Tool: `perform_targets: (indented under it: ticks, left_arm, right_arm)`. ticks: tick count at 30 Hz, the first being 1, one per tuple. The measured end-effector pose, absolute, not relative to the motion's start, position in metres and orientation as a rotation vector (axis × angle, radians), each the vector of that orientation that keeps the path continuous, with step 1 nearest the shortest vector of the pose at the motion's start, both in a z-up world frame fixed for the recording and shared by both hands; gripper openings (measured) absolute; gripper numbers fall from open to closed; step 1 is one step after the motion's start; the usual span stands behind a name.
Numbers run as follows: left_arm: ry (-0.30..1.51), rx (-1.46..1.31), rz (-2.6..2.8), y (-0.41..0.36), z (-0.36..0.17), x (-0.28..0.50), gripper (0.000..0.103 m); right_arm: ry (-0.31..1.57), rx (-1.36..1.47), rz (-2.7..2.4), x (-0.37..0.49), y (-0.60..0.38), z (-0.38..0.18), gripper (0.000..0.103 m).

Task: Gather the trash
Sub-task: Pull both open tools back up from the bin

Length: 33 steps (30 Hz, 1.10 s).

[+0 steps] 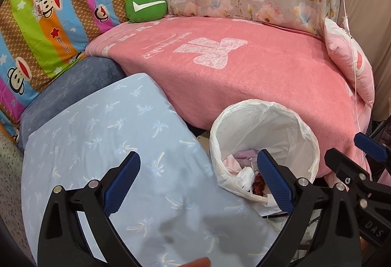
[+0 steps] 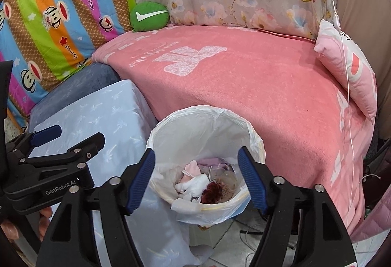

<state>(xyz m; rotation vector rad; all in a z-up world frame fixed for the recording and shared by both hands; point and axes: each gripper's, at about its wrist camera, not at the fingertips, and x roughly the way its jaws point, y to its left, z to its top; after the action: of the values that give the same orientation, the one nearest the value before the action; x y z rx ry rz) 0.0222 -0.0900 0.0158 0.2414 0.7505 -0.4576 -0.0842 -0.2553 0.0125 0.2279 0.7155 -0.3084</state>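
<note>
A white-lined trash bin (image 2: 205,110) stands on the floor against the pink-covered seat. Inside it lies trash (image 2: 207,183): white and pink tissues, clear wrap and something dark red. My right gripper (image 2: 196,152) hangs open right above the bin's mouth, nothing between its blue pads. In the left wrist view the bin (image 1: 281,130) is to the right, and my left gripper (image 1: 198,157) is open and empty; one finger hangs over the light-blue pillow (image 1: 110,135), the other over the bin's near rim. The two grippers sit side by side: right gripper (image 1: 354,154), left gripper (image 2: 70,137).
The pink blanket (image 2: 256,86) covers the seat behind the bin. A green cushion (image 2: 149,16) and a pink pillow (image 2: 347,71) lie at its back and right. A thin white cord (image 2: 349,105) hangs on the right. Cables (image 2: 251,232) trail on the tiled floor below the bin.
</note>
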Motion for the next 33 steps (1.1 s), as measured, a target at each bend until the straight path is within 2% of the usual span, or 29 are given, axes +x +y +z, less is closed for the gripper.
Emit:
perform_targets:
  ticks: [1, 9, 10, 11, 33]
  left_arm:
    - [0.75, 0.239, -0.453, -0.089, 0.015, 0.022, 0.092]
    - [0.756, 0.245, -0.435, -0.09, 0.01, 0.014, 0.093]
    - [0.76, 0.246, -0.436, -0.091, 0.009, 0.013, 0.093]
    - [0.762, 0.247, -0.437, -0.092, 0.008, 0.013, 0.094]
    - [0.791, 0.246, -0.396, -0.097, -0.003, 0.01, 0.096]
  right_arm:
    - [0.715, 0.225, -0.308, -0.085, -0.254, 0.012, 0.087]
    - [0.725, 0.21, -0.327, -0.089, -0.254, 0.006, 0.088]
    - [0.726, 0.202, -0.329, -0.089, -0.254, 0.005, 0.09]
    - [0.73, 0.196, -0.331, -0.089, -0.254, 0.004, 0.097]
    - [0.752, 0.192, -0.365, -0.091, -0.257, -0.008, 0.097]
